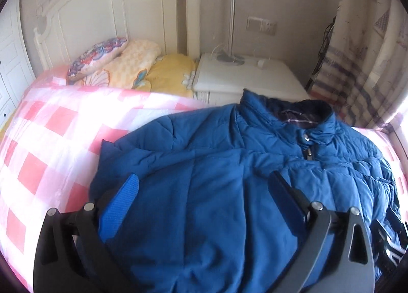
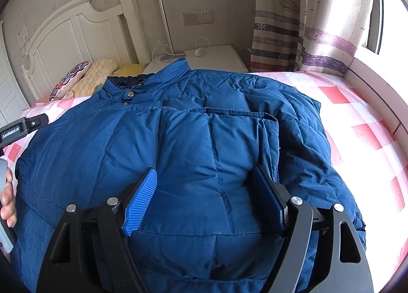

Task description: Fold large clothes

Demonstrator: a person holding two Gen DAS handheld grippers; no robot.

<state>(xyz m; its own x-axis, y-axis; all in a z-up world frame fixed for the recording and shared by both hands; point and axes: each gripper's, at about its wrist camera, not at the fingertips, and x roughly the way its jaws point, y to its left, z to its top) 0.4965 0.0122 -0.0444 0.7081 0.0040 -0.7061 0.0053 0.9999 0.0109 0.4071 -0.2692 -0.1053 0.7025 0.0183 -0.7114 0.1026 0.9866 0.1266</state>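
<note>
Hovering over the blue jacket (image 2: 193,140), both jaws gape.

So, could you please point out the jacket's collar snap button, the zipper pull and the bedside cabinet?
collar snap button (image 2: 130,94), right wrist view, on the metal stud.
zipper pull (image 1: 309,154), left wrist view, on the metal tab below the collar.
bedside cabinet (image 1: 244,77), left wrist view, on its bare white top.
</note>
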